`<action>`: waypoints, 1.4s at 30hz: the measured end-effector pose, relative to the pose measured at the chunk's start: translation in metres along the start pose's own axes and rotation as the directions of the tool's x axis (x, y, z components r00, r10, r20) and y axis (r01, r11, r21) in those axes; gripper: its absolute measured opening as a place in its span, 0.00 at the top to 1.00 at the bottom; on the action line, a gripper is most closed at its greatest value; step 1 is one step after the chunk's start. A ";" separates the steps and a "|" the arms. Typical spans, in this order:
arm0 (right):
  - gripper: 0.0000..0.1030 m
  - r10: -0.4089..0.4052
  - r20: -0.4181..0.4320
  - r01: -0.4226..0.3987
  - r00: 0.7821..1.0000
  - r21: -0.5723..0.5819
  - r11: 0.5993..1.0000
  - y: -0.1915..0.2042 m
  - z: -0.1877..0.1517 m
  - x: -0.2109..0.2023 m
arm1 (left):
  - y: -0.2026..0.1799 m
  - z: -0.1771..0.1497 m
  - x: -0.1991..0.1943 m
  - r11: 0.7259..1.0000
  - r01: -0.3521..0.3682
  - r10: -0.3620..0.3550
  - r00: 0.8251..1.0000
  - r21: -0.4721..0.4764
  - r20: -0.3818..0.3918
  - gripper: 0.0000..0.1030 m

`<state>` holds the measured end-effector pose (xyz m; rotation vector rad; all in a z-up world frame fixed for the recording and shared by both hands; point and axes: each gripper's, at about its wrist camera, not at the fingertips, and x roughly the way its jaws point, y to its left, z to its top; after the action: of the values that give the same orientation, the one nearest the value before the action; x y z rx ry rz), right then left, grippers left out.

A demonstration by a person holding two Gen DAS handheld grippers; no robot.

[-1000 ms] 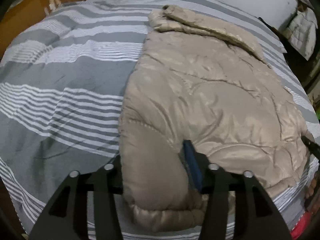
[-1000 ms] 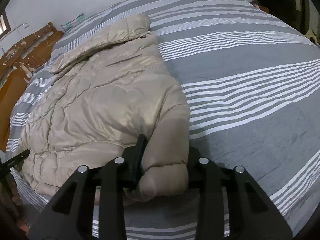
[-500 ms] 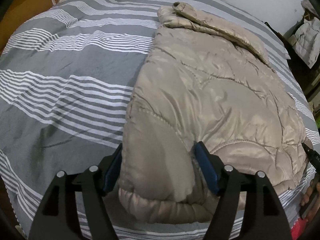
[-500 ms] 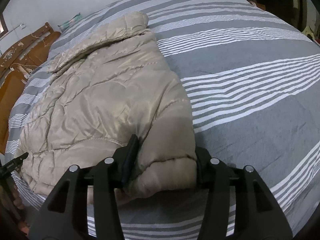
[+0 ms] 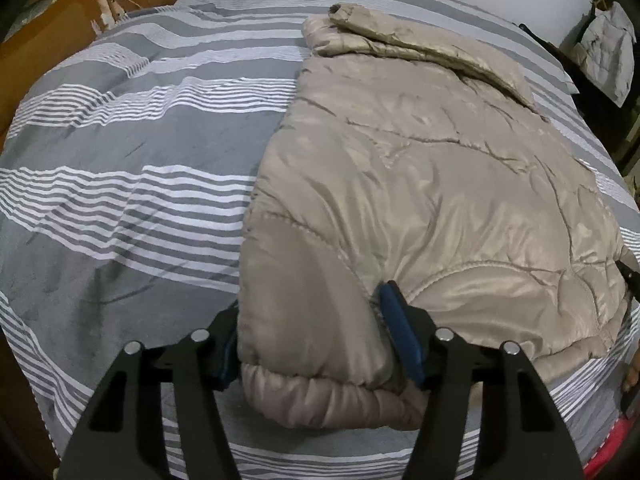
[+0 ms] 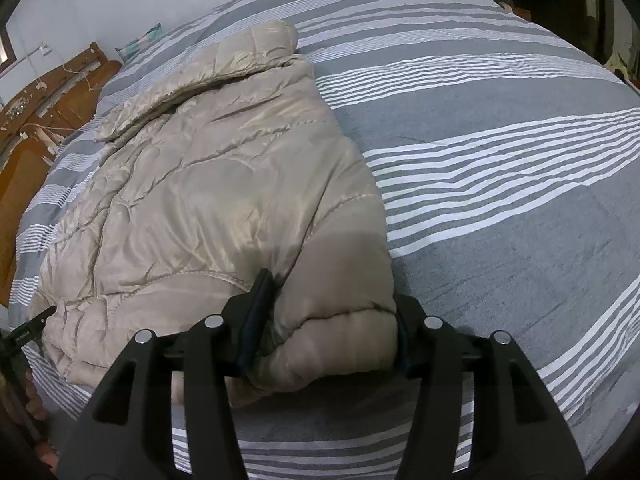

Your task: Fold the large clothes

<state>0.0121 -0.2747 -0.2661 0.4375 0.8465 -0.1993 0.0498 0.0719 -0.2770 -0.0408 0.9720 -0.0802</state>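
A beige quilted puffer jacket [image 5: 420, 184] lies flat on the grey and white striped bed cover [image 5: 120, 184], collar at the far end. My left gripper [image 5: 314, 340] straddles the jacket's near left corner; its jaws are closing, and the blue pads [image 5: 400, 340] press into the padded hem. In the right wrist view the same jacket [image 6: 208, 200] spreads to the left. My right gripper [image 6: 330, 320] holds the near right corner, with a pad [image 6: 256, 320] dug into the fold on each side.
Wooden furniture [image 5: 60, 36] stands past the bed's far left, seen again as a wooden frame [image 6: 48, 120]. Pale clothes [image 5: 608, 56] hang at the far right. The striped bed cover [image 6: 500, 160] stretches wide to the right. A hand [image 6: 32, 396] shows at the left edge.
The left jaws spread wide around the jacket's corner, then narrowed onto it. The right jaws now stand wider around a thicker bunch of the corner than one second ago.
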 end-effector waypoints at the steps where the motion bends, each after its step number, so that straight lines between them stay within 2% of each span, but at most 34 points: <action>1: 0.53 0.008 0.001 -0.008 1.000 0.000 1.000 -0.007 -0.003 -0.003 | -0.001 0.000 0.000 1.000 0.002 -0.002 1.000 0.001 0.002 0.47; 5: 0.67 0.030 0.017 -0.030 0.999 -0.023 0.999 0.000 -0.003 -0.008 | 0.002 0.002 -0.009 1.000 0.024 -0.024 1.000 -0.009 0.013 0.63; 8: 0.72 0.057 0.036 -0.056 0.998 -0.034 0.998 0.007 -0.001 -0.018 | 0.005 0.007 -0.017 0.999 0.049 -0.049 0.999 -0.015 0.022 0.70; 14: 0.77 0.145 0.083 -0.141 0.986 -0.054 0.989 0.010 0.019 -0.046 | 0.011 0.024 -0.031 0.992 0.119 -0.117 0.992 -0.040 0.044 0.75; 18: 0.79 0.227 0.147 -0.217 0.963 -0.082 0.973 0.025 0.034 -0.077 | 0.012 0.036 -0.058 0.981 0.186 -0.181 0.979 -0.047 0.090 0.77; 23: 0.80 0.319 0.227 -0.294 0.920 -0.138 0.946 0.046 0.051 -0.117 | 0.021 0.052 -0.092 0.949 0.293 -0.273 0.948 -0.112 0.166 0.79; 25: 0.80 0.342 0.258 -0.307 0.904 -0.167 0.937 0.059 0.065 -0.135 | 0.022 0.060 -0.110 0.947 0.303 -0.276 0.938 -0.109 0.208 0.79; 27: 0.81 0.357 0.285 -0.315 0.890 -0.182 0.931 0.059 0.065 -0.150 | 0.021 0.068 -0.128 0.946 0.311 -0.282 0.929 -0.095 0.238 0.79; 32: 0.81 0.440 0.364 -0.375 0.821 -0.237 0.896 0.062 0.086 -0.215 | 0.021 0.082 -0.177 0.933 0.354 -0.322 0.898 -0.058 0.300 0.80; 37: 0.81 0.497 0.437 -0.413 0.749 -0.279 0.867 0.064 0.095 -0.269 | 0.029 0.099 -0.236 0.909 0.412 -0.353 0.836 -0.056 0.420 0.80; 39: 0.81 0.508 0.447 -0.439 0.737 -0.256 0.862 0.057 0.102 -0.270 | 0.035 0.108 -0.238 0.895 0.439 -0.365 0.823 -0.078 0.436 0.79; 40: 0.81 0.498 0.451 -0.441 0.741 -0.231 0.867 0.051 0.105 -0.264 | 0.037 0.113 -0.235 0.892 0.443 -0.364 0.820 -0.087 0.441 0.79; 42: 0.81 0.474 0.446 -0.436 0.759 -0.192 0.879 0.043 0.108 -0.253 | 0.039 0.120 -0.218 0.896 0.426 -0.341 0.840 -0.123 0.422 0.79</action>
<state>-0.0650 -0.2852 0.0014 0.4832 0.2321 0.1791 0.0285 0.1292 -0.0325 -0.4394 0.5535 -0.3302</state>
